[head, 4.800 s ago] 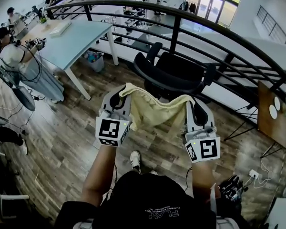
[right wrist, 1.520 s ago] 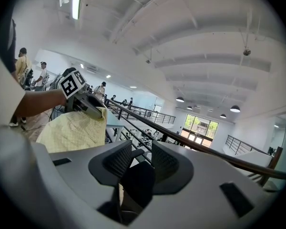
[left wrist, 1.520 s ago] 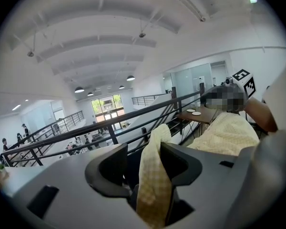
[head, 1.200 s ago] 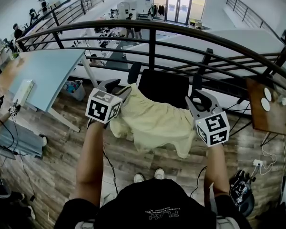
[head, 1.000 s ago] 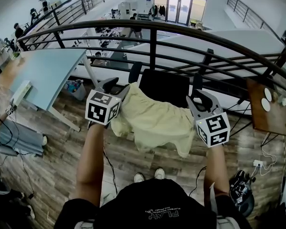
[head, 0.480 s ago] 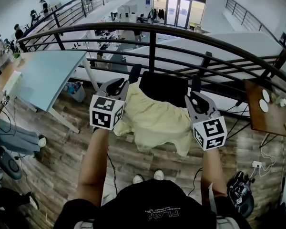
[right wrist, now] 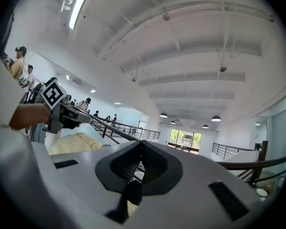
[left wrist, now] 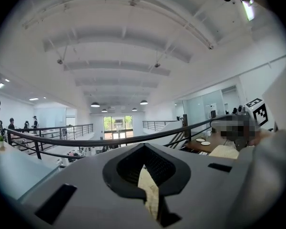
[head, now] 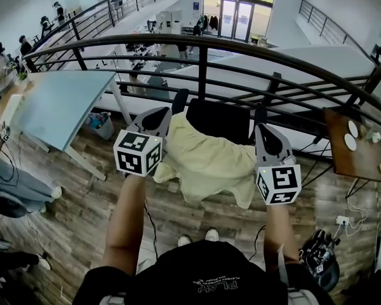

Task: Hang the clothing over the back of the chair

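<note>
Jaws of my left gripper (left wrist: 144,151): just finished closing, now pressed together. A strip of the pale yellow clothing (head: 206,161) sits pinched in the seam between them.

Jaws of my right gripper (right wrist: 142,150): also just finished closing, now pressed together. Seam reads mostly dark, with a sliver of pale yellow at its foot. Cannot tell whether cloth is caught there.

Both grippers point level, marker cubes toward me, one on each side of the clothing. Left lies against its upper left edge, right against its right edge.

Clothing is draped over the back of the black chair (head: 219,116): top edge on the backrest, bulk hanging rumpled on my side, lower right corner lowest.

Chair stands just in front of a black railing (head: 203,62), on a wood-plank floor (head: 82,196). My shoes (head: 197,237) show below the hem.
</note>
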`<state>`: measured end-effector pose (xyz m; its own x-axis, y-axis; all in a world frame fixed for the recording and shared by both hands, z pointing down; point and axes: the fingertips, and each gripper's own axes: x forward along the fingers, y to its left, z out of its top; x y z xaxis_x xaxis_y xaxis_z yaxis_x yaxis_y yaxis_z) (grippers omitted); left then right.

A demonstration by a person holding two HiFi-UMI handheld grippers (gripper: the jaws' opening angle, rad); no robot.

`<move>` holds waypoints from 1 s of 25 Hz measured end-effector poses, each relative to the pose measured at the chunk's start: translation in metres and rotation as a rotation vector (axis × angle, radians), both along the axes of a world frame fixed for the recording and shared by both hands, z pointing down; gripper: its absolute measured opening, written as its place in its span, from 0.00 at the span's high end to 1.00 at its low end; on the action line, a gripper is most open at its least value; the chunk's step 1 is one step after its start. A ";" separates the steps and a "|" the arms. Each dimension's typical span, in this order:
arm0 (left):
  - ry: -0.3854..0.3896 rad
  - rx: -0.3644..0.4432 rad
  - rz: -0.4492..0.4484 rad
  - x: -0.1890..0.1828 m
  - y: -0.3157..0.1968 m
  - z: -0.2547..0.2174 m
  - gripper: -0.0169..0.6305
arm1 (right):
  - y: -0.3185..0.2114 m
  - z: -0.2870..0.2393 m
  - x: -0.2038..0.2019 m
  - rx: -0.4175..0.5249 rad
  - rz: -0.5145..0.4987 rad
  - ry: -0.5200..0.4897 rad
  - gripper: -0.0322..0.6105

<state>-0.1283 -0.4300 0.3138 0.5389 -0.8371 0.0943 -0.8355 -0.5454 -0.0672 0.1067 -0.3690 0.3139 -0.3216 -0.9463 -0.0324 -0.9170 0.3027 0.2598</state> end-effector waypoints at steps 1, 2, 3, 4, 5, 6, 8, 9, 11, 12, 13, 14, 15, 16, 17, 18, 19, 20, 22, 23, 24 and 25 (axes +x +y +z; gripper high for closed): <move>0.000 0.001 0.001 0.000 0.000 -0.001 0.95 | 0.001 -0.001 0.000 0.003 0.003 -0.002 0.92; 0.000 0.002 0.001 0.000 0.001 -0.002 0.95 | 0.001 -0.002 -0.001 0.006 0.004 -0.005 0.92; 0.000 0.004 0.002 -0.001 0.001 -0.002 0.95 | 0.002 -0.002 -0.002 0.007 0.003 -0.007 0.92; -0.001 0.007 0.002 -0.001 0.002 -0.003 0.95 | 0.003 -0.002 -0.003 0.009 0.001 -0.008 0.92; -0.002 0.011 0.002 -0.001 0.003 -0.003 0.95 | 0.004 -0.003 -0.005 0.009 -0.001 -0.008 0.92; -0.003 0.015 0.003 -0.001 0.004 -0.003 0.95 | 0.005 -0.003 -0.007 0.010 -0.002 -0.008 0.92; -0.002 0.022 0.006 -0.003 0.007 -0.004 0.95 | 0.006 -0.005 -0.011 0.013 -0.003 -0.007 0.92; -0.002 0.025 0.008 -0.004 0.008 -0.005 0.95 | 0.007 -0.006 -0.013 0.015 -0.002 -0.007 0.92; -0.001 0.031 0.010 -0.007 0.010 -0.006 0.95 | 0.009 -0.008 -0.017 0.020 0.003 -0.007 0.92; -0.001 0.034 0.011 -0.008 0.011 -0.006 0.95 | 0.010 -0.009 -0.018 0.023 0.005 -0.008 0.92; 0.001 0.037 0.012 -0.009 0.013 -0.005 0.95 | 0.011 -0.009 -0.019 0.025 0.007 -0.009 0.92; 0.005 0.041 0.013 -0.010 0.015 -0.005 0.95 | 0.012 -0.008 -0.021 0.026 0.009 -0.010 0.92; 0.008 0.046 0.015 -0.011 0.018 -0.005 0.95 | 0.014 -0.007 -0.022 0.027 0.011 -0.009 0.92; 0.009 0.052 0.016 -0.013 0.021 -0.004 0.95 | 0.017 -0.006 -0.024 0.028 0.014 -0.009 0.92; 0.009 0.057 0.018 -0.014 0.024 -0.004 0.95 | 0.020 -0.006 -0.025 0.029 0.019 -0.009 0.92; 0.008 0.062 0.020 -0.015 0.026 -0.004 0.95 | 0.022 -0.006 -0.027 0.032 0.023 -0.010 0.92; 0.008 0.065 0.023 -0.016 0.027 -0.004 0.95 | 0.024 -0.006 -0.029 0.035 0.029 -0.010 0.92; 0.010 0.066 0.027 -0.017 0.028 -0.004 0.95 | 0.026 -0.007 -0.030 0.037 0.034 -0.009 0.92; 0.012 0.066 0.034 -0.019 0.030 -0.005 0.95 | 0.029 -0.008 -0.033 0.039 0.043 -0.006 0.92; 0.012 0.066 0.036 -0.020 0.031 -0.004 0.95 | 0.031 -0.008 -0.035 0.039 0.047 -0.004 0.92; 0.012 0.065 0.039 -0.022 0.032 -0.004 0.95 | 0.032 -0.007 -0.037 0.038 0.050 -0.004 0.92; 0.011 0.065 0.043 -0.023 0.033 -0.003 0.95 | 0.034 -0.007 -0.038 0.038 0.054 -0.004 0.92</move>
